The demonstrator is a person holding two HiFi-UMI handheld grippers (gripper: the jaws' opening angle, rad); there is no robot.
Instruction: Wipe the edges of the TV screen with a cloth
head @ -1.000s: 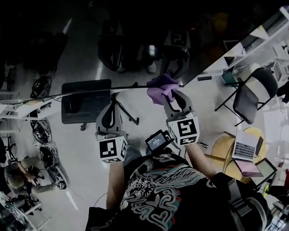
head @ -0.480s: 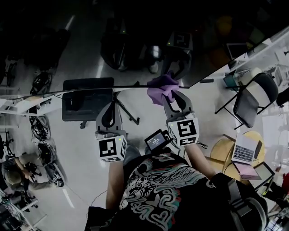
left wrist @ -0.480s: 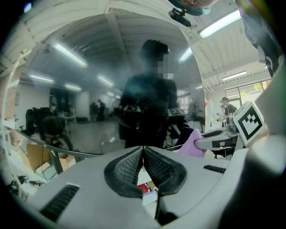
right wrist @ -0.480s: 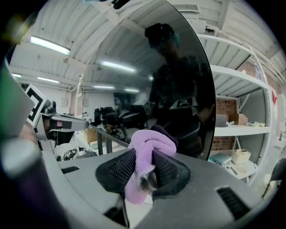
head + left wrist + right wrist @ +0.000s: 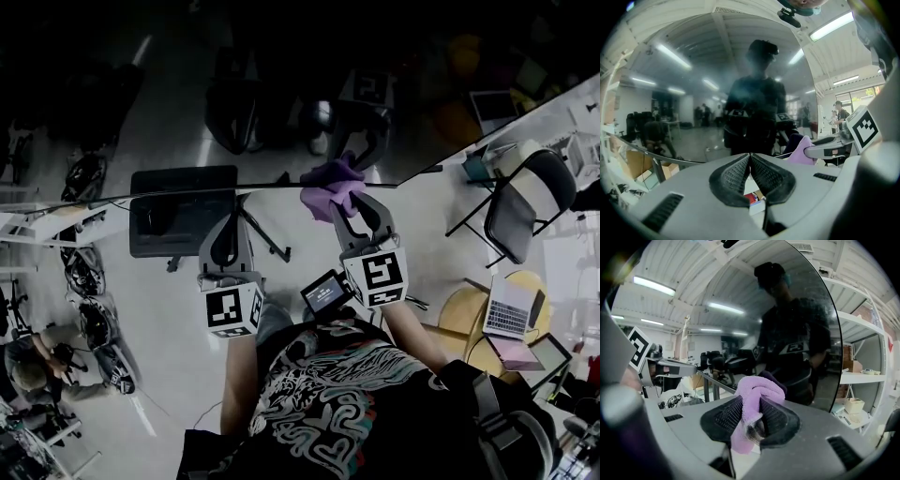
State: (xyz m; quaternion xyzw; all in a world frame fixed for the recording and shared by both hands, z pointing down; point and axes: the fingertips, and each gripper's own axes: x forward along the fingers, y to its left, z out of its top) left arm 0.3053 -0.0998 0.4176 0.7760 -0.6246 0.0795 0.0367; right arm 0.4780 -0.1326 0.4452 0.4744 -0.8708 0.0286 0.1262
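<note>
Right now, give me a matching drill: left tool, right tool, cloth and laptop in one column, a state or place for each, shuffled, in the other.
Things:
1. left tool
2. right tool
3. cloth
4. laptop

States and places:
A. open, on the round table
B. shut, nothing between the jaws
C. purple, at the edge of the TV screen
D. shut on the cloth

Pairs: 1-B, 2-D, 3-C, 4-A.
</note>
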